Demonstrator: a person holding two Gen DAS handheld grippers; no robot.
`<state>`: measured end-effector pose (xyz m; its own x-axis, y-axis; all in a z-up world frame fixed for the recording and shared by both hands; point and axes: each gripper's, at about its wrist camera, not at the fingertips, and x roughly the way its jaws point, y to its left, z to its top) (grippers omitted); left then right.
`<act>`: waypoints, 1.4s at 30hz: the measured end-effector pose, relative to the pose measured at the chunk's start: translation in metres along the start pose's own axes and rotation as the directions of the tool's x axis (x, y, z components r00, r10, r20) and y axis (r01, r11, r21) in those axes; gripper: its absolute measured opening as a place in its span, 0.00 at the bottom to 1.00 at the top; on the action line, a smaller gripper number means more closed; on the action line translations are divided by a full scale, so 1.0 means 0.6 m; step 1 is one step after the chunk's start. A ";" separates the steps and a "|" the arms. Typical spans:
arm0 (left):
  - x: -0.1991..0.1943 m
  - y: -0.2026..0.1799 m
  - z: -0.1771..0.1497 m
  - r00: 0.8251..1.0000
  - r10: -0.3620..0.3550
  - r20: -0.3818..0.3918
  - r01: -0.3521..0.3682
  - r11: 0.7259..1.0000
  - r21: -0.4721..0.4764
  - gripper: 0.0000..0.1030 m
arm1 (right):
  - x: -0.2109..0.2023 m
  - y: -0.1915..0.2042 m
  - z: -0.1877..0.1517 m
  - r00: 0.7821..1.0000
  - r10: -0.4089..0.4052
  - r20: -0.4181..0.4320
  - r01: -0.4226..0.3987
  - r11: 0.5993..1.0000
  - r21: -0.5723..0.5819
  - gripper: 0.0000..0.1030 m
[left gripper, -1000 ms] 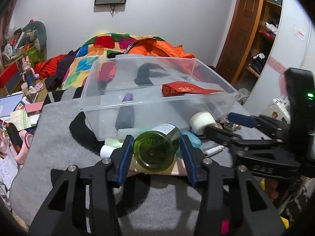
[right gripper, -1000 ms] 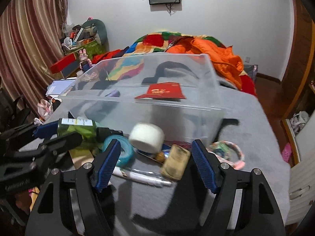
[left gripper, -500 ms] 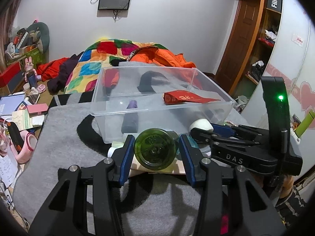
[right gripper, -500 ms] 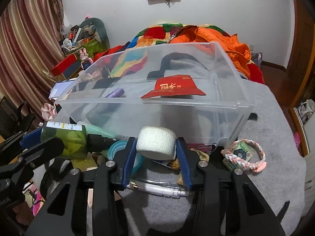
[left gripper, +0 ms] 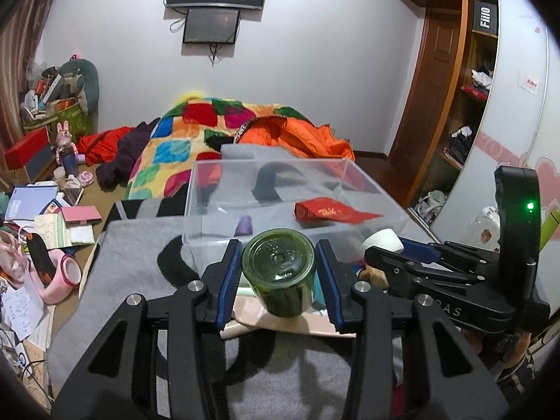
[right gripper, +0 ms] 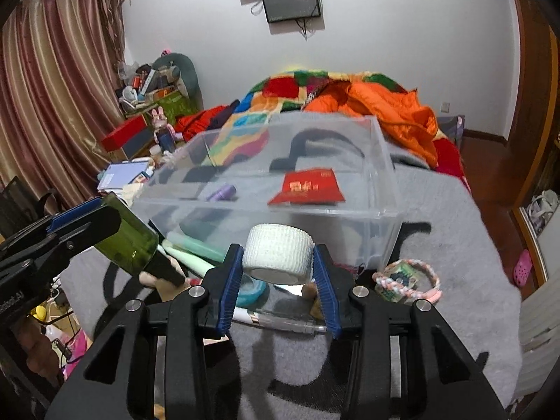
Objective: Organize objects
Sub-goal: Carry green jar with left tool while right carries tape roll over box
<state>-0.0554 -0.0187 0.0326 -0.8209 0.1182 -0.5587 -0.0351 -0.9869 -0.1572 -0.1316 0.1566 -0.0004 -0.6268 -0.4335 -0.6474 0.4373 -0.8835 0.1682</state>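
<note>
My left gripper is shut on a green glass bottle, held tilted above the grey blanket, its base toward the camera. The bottle also shows in the right wrist view, neck pointing down. My right gripper is shut on a white tape roll, lifted just in front of the clear plastic bin. The roll also shows in the left wrist view. The bin holds a red envelope and a purple tube.
On the grey blanket before the bin lie a teal tape ring, a pen, mint tubes and a braided pink bracelet. A bed with colourful quilt is behind. Clutter covers the floor at left.
Both grippers have risen with their loads. The bottle has tipped so its base faces the left camera. The right gripper, open a second ago, closed on the tape roll and lifted it.
</note>
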 end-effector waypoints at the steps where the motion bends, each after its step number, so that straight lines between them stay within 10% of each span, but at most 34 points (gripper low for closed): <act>1: -0.003 -0.002 0.003 1.000 0.000 0.005 0.000 1.000 0.002 0.41 | -0.005 0.001 0.003 1.000 0.003 0.009 -0.003 1.000 -0.002 0.36; 23: -0.025 0.004 0.112 0.988 0.037 0.152 -0.037 0.999 0.003 0.41 | -0.040 -0.014 0.073 0.993 -0.006 0.116 0.004 1.000 0.017 0.36; 42: 0.163 -0.016 0.128 0.998 0.048 -0.034 -0.046 0.998 0.052 0.41 | 0.059 -0.047 0.098 0.998 -0.065 0.013 0.065 0.998 0.010 0.36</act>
<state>-0.1790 -0.0061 0.0421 -0.8017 0.0746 -0.5931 -0.0271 -0.9957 -0.0885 -0.2039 0.1555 0.0155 -0.6622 -0.3777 -0.6471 0.3892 -0.9114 0.1337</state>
